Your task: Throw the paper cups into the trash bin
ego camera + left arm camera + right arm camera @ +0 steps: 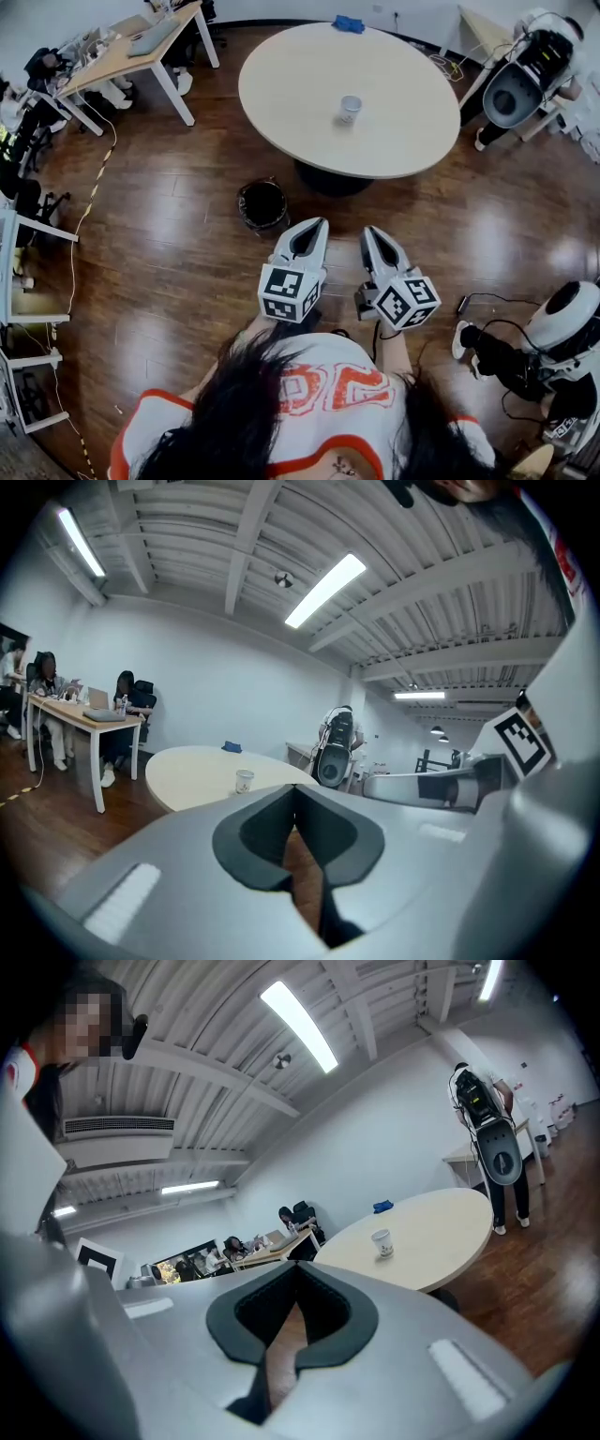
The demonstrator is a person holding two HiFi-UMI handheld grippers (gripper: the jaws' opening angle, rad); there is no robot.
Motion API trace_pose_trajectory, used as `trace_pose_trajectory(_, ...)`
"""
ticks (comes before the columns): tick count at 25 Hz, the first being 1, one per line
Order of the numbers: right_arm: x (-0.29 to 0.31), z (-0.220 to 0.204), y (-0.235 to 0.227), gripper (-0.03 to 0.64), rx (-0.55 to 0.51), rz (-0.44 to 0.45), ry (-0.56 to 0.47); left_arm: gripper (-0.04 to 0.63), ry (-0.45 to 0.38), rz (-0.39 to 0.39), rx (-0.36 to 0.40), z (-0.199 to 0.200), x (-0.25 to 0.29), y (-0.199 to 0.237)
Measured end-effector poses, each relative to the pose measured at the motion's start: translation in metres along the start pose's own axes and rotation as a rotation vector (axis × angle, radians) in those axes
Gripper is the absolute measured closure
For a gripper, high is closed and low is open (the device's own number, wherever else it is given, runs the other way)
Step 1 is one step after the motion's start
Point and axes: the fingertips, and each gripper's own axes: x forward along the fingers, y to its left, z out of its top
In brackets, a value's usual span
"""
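Note:
One white paper cup [350,107] stands upright near the middle of the round beige table [281,84]; it also shows small in the left gripper view [244,780] and the right gripper view [382,1242]. A black trash bin [262,203] stands on the wood floor at the table's near left edge. My left gripper [317,223] and right gripper [368,232] are held side by side in front of my chest, well short of the table, both pointing roughly level towards it. Both are shut with nothing between the jaws [295,803] [292,1286].
A blue cloth [348,23] lies at the table's far edge. A desk [131,52] with seated people stands at far left, cables run along the floor there, and white robot machines stand at far right [525,70] and near right [562,328].

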Motion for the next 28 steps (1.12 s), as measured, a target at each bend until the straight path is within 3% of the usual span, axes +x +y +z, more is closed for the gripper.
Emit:
trace_pose_trajectory(9, 0.017, 0.002, -0.014, 0.615, 0.0, -0.022, 0.034, 0.595, 0.019, -0.024, -0.024, -0.001, 0.032, 0.007)
trace_pose_trajectory(16, 0.027, 0.007, -0.034, 0.615, 0.001, -0.019, 0.056, 0.595, 0.046, 0.005, -0.035, -0.009, 0.047, 0.01)
trace_pose_trajectory(28, 0.097, 0.058, -0.076, 0.615, -0.066, 0.121, 0.096, 0.595, -0.031, 0.13, -0.05, 0.029, 0.119, 0.039)
